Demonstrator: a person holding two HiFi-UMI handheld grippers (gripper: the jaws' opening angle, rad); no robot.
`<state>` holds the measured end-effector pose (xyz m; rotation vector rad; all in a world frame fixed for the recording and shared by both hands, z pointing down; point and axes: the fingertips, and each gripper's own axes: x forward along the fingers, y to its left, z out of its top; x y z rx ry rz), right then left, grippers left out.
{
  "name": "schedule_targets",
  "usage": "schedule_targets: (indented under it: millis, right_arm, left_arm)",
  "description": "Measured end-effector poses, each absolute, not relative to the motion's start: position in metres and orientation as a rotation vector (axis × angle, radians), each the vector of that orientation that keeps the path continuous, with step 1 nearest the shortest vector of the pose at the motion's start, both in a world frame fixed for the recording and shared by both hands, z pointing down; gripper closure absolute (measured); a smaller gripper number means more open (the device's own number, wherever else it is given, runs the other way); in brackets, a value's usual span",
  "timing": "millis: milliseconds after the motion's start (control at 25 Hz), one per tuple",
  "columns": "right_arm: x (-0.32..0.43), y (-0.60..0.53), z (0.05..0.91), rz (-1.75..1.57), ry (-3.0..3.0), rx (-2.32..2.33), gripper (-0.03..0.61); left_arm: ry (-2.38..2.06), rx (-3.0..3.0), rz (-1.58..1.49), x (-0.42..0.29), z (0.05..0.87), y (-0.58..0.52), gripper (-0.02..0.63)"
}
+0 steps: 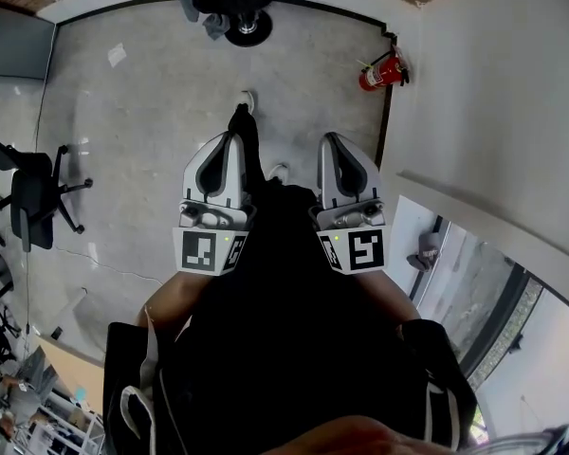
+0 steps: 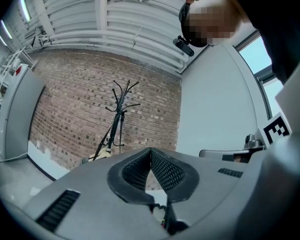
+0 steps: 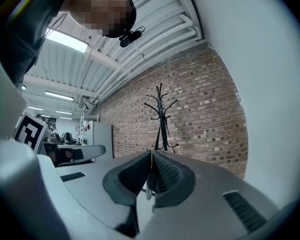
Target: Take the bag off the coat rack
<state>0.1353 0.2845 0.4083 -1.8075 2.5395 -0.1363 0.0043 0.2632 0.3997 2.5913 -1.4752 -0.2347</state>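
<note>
A black coat rack (image 2: 121, 108) stands against the brick wall, a few steps ahead. A cream bag (image 2: 103, 154) hangs low on it by a long black strap. In the right gripper view the coat rack (image 3: 161, 118) shows above the jaws, and its lower part is hidden behind them. From the head view I see its round base (image 1: 248, 30) under a dark shape at the top edge. My left gripper (image 1: 229, 140) and right gripper (image 1: 333, 140) are held side by side over the floor, far short of the rack. Both are shut and hold nothing.
A red fire extinguisher (image 1: 383, 72) sits on the floor by the white wall corner on the right. A black office chair (image 1: 33, 195) stands at the left. Bare concrete floor (image 1: 152, 112) lies between me and the rack. A grey cabinet (image 2: 21, 114) stands left of the brick wall.
</note>
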Motion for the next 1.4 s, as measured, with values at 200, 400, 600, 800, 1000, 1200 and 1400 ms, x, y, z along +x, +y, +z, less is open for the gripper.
schedule_targets:
  millis: [200,400,600,800,1000,1200,1400]
  right_arm:
    - [0.142,0.242,0.404,-0.113,2.498,-1.868,0.557]
    - [0.142,0.191,0.399,-0.119,2.485,-1.901,0.557]
    - [0.116,0.141,0.399,-0.134,2.582,-1.846,0.557]
    - [0.091,0.089,0.401,-0.045,2.672,-1.823,0.557]
    - [0.076,0.050,0.402,-0.077,2.732,-1.790,0.557]
    - [0.060,0.025,0.400,-0.095,2.741,-1.774,0.557]
    - [0.053,-0.005,0.391,-0.094,2.726,-1.819,0.557]
  left_arm:
    - [-1.450,2.608,-0.238,0.002,0.398,0.217,0.594]
    - [-1.430,2.623,-0.251,0.003,0.392,0.162,0.594]
    - [-1.455,2.574,-0.257,-0.011,0.391,0.111,0.594]
    - [-1.507,2.500,-0.270,-0.040,0.403,0.067,0.594]
    - [-1.518,2.456,-0.299,-0.055,0.404,0.031,0.594]
    - [-1.523,2.457,-0.319,-0.068,0.398,0.003,0.594]
    - [-1.520,2.439,-0.326,-0.088,0.396,-0.023,0.594]
